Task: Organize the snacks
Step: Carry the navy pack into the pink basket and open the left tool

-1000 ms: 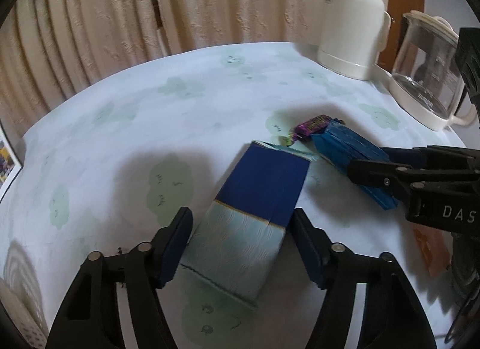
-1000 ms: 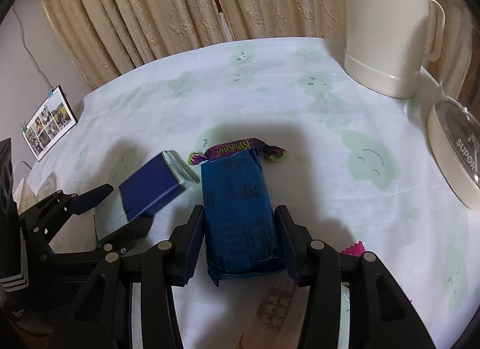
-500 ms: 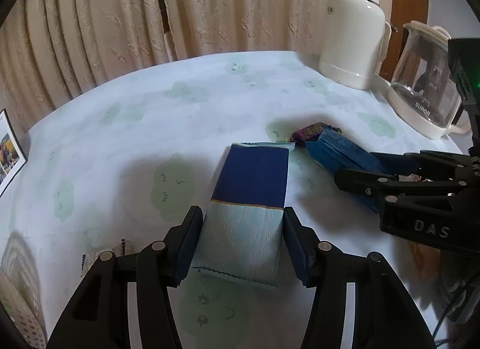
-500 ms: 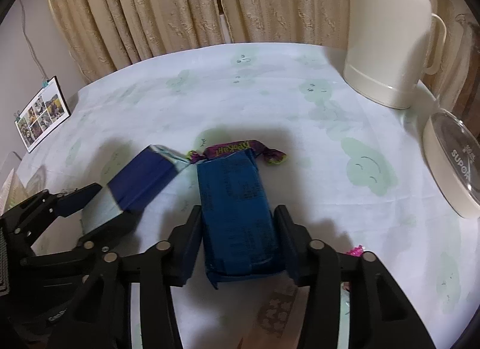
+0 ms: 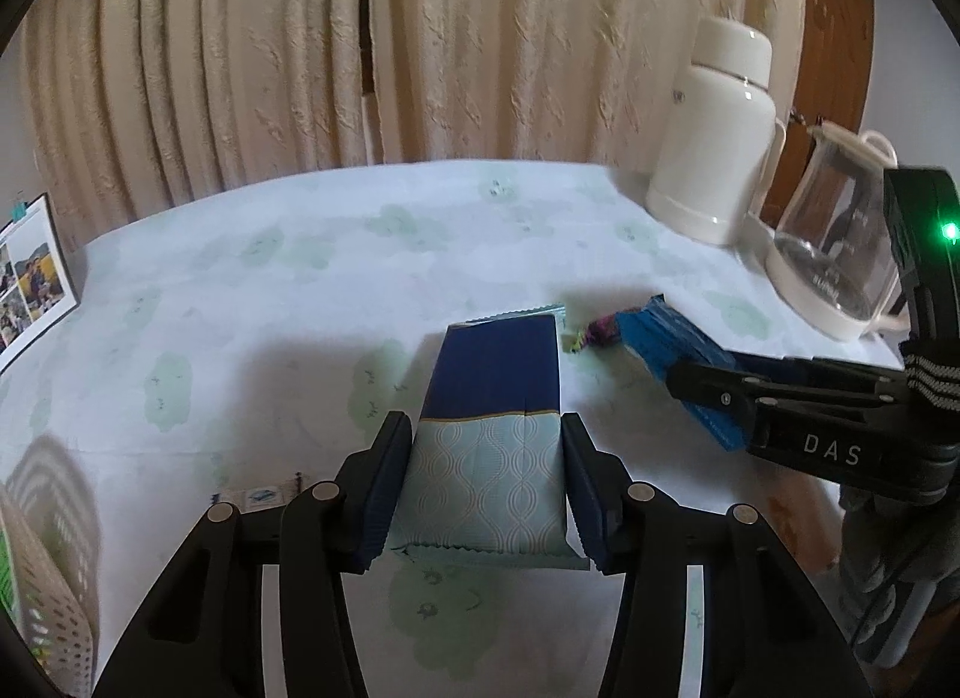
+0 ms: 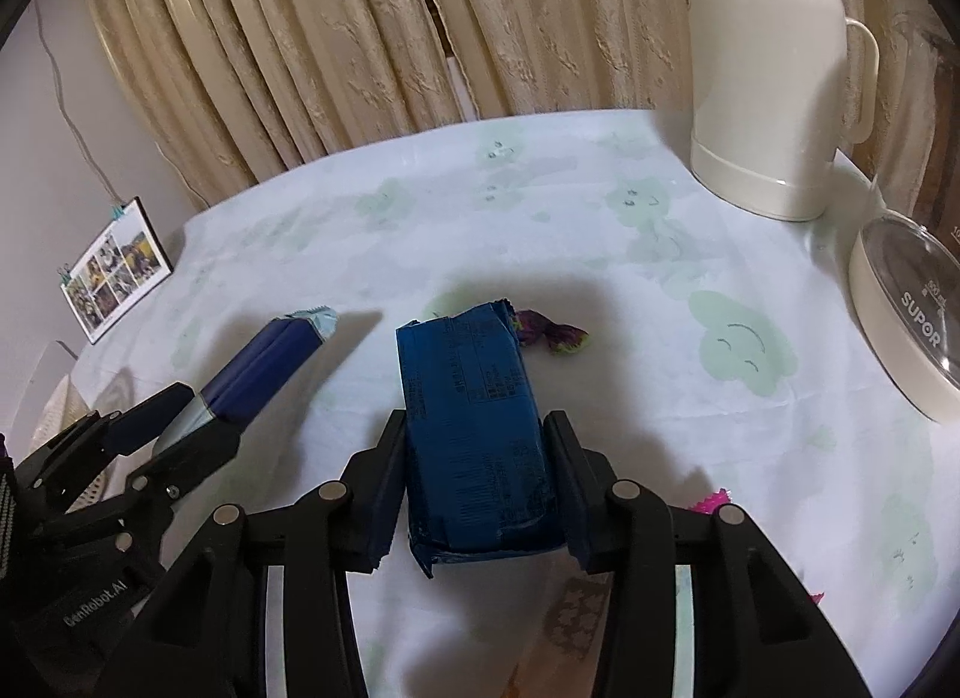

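On the worktop, covered with a pale cloth printed with green clouds, 2 snack packs were each held by a gripper. The left gripper pinched a navy and pale-teal snack pack by its teal end, both pads pressed flat against its sides, with the pack lifted and its navy end pointing toward the curtain. In the right wrist view that pack showed as a narrow wedge raised off the cloth. The right gripper was clamped on a dark blue snack pack, its fingers tight on the long sides, the printed face turned up. Just beyond the far end of that pack lay a purple-wrapped candy on the cloth; the left wrist view showed the candy between the 2 packs. A cream thermos jug stood at the far right of the worktop, and a glass kettle on a cream base stood just beside it. A framed photo collage leaned at the left edge. A perforated cream basket showed at the lower left, and a bright pink wrapper peeked out beside the right gripper's finger.
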`<state>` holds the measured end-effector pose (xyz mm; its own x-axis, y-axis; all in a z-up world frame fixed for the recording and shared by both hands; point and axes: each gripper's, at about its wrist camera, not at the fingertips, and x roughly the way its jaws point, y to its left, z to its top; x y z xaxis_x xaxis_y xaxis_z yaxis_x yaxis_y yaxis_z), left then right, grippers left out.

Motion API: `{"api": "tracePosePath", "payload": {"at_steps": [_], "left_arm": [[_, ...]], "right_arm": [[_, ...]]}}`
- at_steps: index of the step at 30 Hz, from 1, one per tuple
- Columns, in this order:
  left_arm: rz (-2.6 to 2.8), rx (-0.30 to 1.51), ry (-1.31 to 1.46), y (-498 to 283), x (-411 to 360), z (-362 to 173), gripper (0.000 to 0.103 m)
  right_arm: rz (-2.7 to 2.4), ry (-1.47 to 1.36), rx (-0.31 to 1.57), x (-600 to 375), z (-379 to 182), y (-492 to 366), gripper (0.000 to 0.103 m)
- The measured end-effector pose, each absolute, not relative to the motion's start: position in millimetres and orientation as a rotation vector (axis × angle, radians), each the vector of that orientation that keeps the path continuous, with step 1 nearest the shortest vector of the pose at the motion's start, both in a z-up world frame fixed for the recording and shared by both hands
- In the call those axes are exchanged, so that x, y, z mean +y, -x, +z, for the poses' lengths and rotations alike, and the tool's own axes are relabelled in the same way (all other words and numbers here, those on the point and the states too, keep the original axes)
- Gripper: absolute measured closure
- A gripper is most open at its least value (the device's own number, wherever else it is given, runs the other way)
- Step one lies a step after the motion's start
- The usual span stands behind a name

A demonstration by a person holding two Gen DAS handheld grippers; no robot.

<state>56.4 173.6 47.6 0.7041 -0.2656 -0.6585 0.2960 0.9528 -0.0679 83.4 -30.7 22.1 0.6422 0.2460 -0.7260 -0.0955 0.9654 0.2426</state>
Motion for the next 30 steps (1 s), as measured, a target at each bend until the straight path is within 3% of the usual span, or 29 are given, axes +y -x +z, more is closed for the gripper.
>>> {"api": "tracePosePath", "payload": {"at_steps": [30], "left_arm": [[0.058,0.464,0.139,7.2,291.6,99.4,0.052]], "right_arm": [[0.393,-0.215,0.791,27.6,42.5,-46.4,0.062]]}}
